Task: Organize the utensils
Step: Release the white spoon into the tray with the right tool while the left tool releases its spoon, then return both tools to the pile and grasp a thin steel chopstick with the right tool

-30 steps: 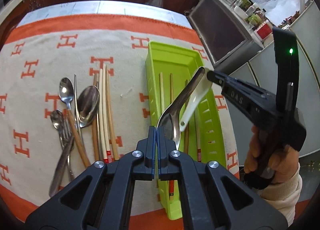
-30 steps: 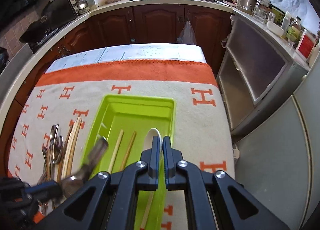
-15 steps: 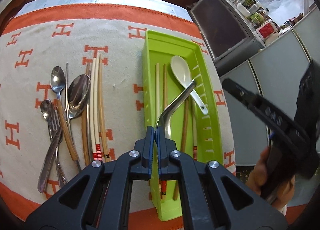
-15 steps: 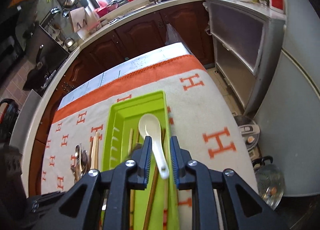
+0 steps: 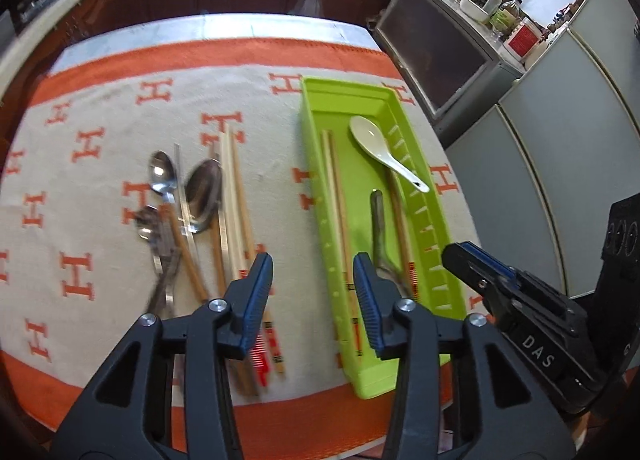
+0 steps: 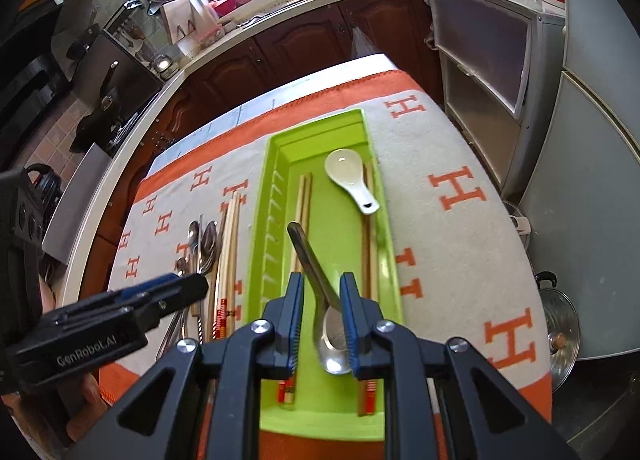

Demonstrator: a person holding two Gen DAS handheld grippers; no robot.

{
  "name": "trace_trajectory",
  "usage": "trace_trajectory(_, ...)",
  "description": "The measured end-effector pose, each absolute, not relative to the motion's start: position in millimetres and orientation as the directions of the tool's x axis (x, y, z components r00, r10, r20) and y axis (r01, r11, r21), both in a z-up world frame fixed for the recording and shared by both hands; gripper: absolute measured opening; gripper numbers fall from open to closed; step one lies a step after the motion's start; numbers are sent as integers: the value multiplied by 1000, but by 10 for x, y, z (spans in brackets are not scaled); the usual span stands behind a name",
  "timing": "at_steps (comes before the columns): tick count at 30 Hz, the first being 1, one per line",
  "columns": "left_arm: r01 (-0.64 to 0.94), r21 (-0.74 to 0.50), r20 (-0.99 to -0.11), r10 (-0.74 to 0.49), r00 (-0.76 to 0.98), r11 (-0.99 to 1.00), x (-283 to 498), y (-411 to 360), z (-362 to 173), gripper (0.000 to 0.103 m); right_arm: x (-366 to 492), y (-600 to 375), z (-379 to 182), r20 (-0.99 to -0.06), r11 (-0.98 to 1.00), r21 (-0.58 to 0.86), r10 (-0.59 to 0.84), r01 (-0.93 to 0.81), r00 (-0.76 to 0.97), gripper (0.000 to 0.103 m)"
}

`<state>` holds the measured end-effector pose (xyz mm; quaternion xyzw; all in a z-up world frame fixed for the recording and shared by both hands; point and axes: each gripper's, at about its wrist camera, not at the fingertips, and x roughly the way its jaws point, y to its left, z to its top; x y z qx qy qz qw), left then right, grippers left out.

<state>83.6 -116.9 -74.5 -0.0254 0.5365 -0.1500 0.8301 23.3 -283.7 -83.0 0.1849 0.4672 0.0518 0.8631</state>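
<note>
- Loose cutlery (image 5: 180,212) and chopsticks (image 5: 236,220) are laid on the cloth (image 5: 100,108), left of the green tray (image 5: 434,220).
- Left gripper (image 5: 313,292) is held wide open and empty over the tray's left wall.
- Metal spoon (image 6: 320,292) and white spoon (image 6: 352,180) are seen inside the tray.
- Right gripper (image 6: 321,324) is parted around the metal spoon's bowl, gripping nothing.

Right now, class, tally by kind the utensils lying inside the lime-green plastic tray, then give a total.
White ceramic soup spoon: 1
Long-handled steel spoon: 1
Wooden chopsticks: 4
Total: 6, all inside the lime-green plastic tray
</note>
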Motion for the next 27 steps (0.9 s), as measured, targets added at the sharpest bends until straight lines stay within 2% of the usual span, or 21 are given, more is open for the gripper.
trace_trajectory(7,212,-104,-861,-195,470,972,682,-763,-572,39,176,-2552,-743,-784,932,362,294,18,547,18)
trace_trajectory(15,108,-10,-830,-69,554,994,610,-212,-546,39,217,-2246,-725,-792,938,345,314,-41,523,18)
trace_trajectory(20,53,-14,-825,-41,564,999,615,111,-571,39,273,-2029,-744,-805,942,327,322,-80,498,18)
trace_trajectory(27,34,-69,-835,-77,545,997,647,437,-711,39,364,-1746,-795,-820,943,307,329,-126,468,18)
